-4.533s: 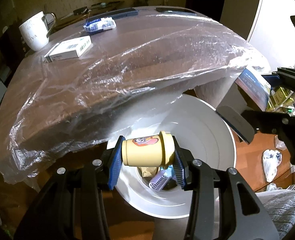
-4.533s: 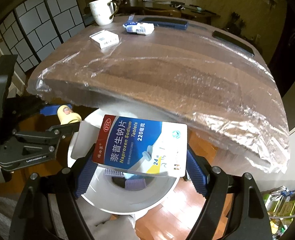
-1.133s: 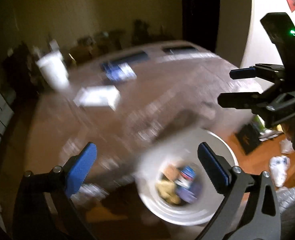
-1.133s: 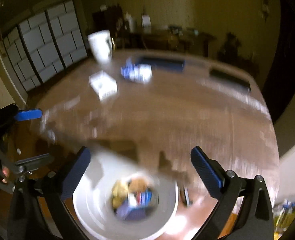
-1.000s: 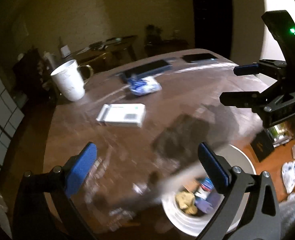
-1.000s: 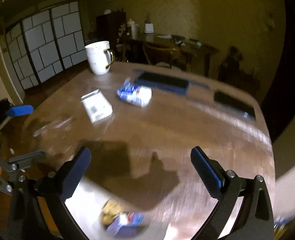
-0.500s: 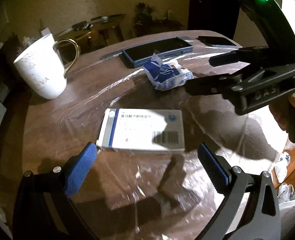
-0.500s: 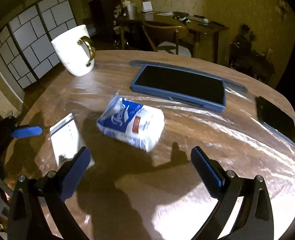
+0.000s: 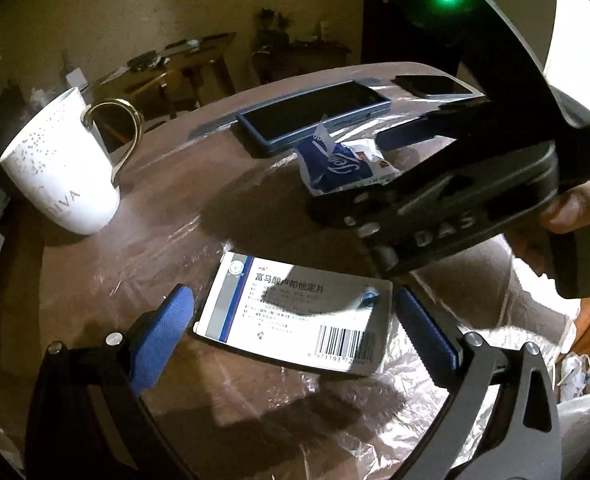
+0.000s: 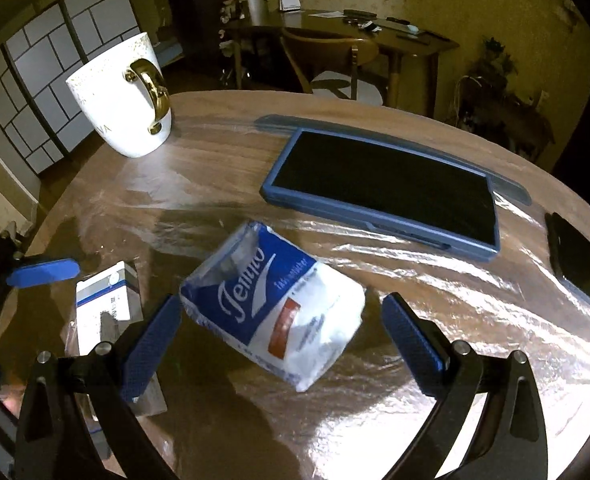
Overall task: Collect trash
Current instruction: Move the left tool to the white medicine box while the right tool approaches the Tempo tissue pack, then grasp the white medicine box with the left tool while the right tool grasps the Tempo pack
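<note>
Left claw (image 9: 291,338) gaped wide around the medicine box (image 9: 295,314); right claw (image 10: 283,338) gaped around the tissue pack (image 10: 273,310) on the desk (image 10: 435,320).

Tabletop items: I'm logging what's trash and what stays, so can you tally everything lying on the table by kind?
Medicine box: 1
Tissue pack: 1
Mug: 1
Tablet in blue case: 1
Dark phone: 1
Total: 5 (2 look like trash, 3 likely stay)
</note>
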{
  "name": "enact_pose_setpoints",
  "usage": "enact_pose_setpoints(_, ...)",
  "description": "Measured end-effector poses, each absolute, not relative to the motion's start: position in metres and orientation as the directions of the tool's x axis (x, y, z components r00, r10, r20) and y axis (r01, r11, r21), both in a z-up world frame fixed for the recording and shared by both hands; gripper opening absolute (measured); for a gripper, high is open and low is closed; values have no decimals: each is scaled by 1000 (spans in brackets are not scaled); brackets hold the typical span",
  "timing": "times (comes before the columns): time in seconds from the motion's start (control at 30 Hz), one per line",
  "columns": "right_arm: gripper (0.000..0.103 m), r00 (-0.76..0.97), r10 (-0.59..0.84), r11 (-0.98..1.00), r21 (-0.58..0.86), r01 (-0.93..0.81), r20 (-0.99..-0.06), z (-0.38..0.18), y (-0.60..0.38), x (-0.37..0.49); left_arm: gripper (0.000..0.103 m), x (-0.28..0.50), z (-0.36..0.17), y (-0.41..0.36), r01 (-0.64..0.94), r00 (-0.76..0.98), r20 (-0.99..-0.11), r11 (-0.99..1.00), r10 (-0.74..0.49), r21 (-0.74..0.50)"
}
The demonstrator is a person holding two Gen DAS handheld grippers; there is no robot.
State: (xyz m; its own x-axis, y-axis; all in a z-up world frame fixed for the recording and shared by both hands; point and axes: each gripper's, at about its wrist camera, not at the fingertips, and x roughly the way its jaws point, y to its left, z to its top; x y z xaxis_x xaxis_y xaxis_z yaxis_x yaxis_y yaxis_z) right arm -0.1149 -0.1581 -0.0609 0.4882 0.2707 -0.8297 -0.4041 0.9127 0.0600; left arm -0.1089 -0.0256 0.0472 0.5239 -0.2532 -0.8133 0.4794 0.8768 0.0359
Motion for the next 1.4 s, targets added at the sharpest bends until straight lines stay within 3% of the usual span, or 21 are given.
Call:
enact_pose_setpoints(0.2,99,483,263,917,60,-395,-835,-67,-155,-106,101,-102,47,-25,499,522,-817,865,-244,60)
enact_pose_setpoints(0.3,99,480,261,915,55,-401,-837,-67,-154,-105,101,-96,44,-21,538,459,-839,843,-292,0)
enact_pose_setpoints(0.6,99,497,247,911,25,-411,-832,-71,-151,-105,101,-89,30,-20,552,410,-861,833,-301,-28)
enact_pose_setpoints(0.73,81,509,245,908,12,-418,-825,-70,-150,-106,100,-88,31,-14,530,414,-850,846,-326,-66)
enact_pose_setpoints(0.83,75,511,268,906,33,-423,-817,-66,-154,-109,98,-90,33,-12,519,418,-845,851,-333,-78)
enact_pose_setpoints(1.4,72,532,297,903,53,-426,-793,-55,-173,-123,98,-106,42,-28,476,459,-839,878,-291,-44)
